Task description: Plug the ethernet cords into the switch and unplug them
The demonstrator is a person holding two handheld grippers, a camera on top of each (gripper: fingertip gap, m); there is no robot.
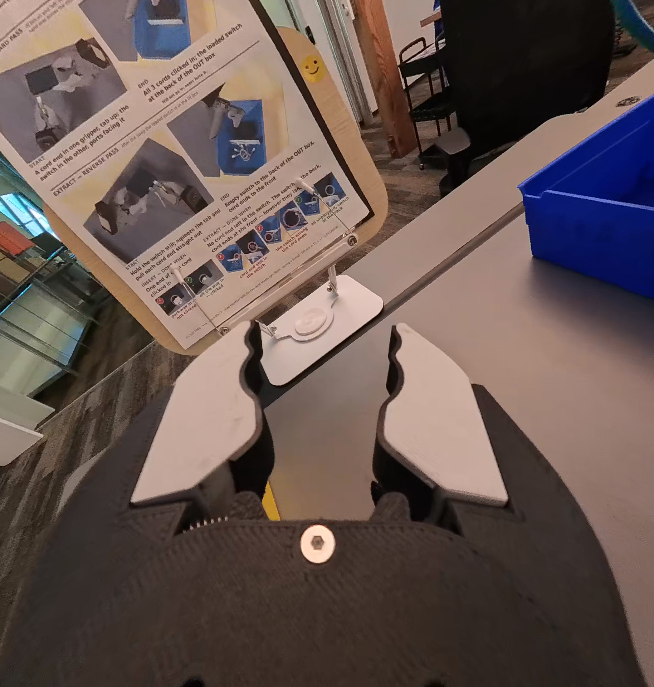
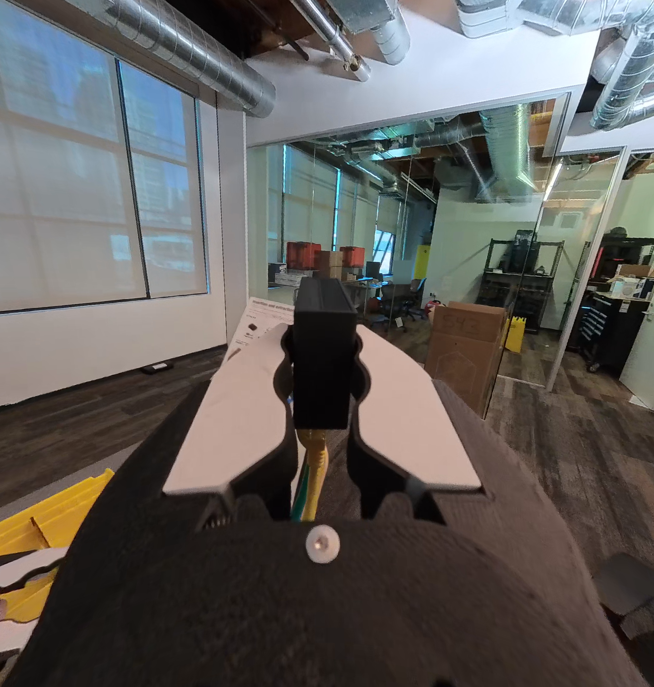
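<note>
Fingers (image 1: 214, 401) of the left gripper (image 1: 322, 366) stand spread wide with nothing between them, held level just above the grey counter (image 1: 541, 409) and pointing at the white foot (image 1: 318, 327) of a stand near the counter's far edge. That stand carries a tilted wooden board with a printed instruction sheet (image 1: 177, 160) of photos and text lines, and a yellow smiley sticker (image 1: 313, 68) at the board's upper right corner. A blue bin (image 1: 608, 208) sits toward the counter's right edge.

The right gripper (image 2: 323, 366) is raised and angled upward toward the room, with windows and ceiling ducts behind it. Its white fingers (image 2: 240, 409) are pinching the black switch (image 2: 323, 353) by its two sides; the switch stands on end, its top poking above the fingertips. A yellow ethernet cord (image 2: 314, 464) is plugged into the switch's lower face and hangs down between the fingers, with a green cord (image 2: 299, 498) beside it. A yellow bin (image 2: 32, 520) lies at lower left, where the other gripper partly shows. A brown carton (image 2: 466, 349) bearing handwritten marks stands on the floor beyond.
</note>
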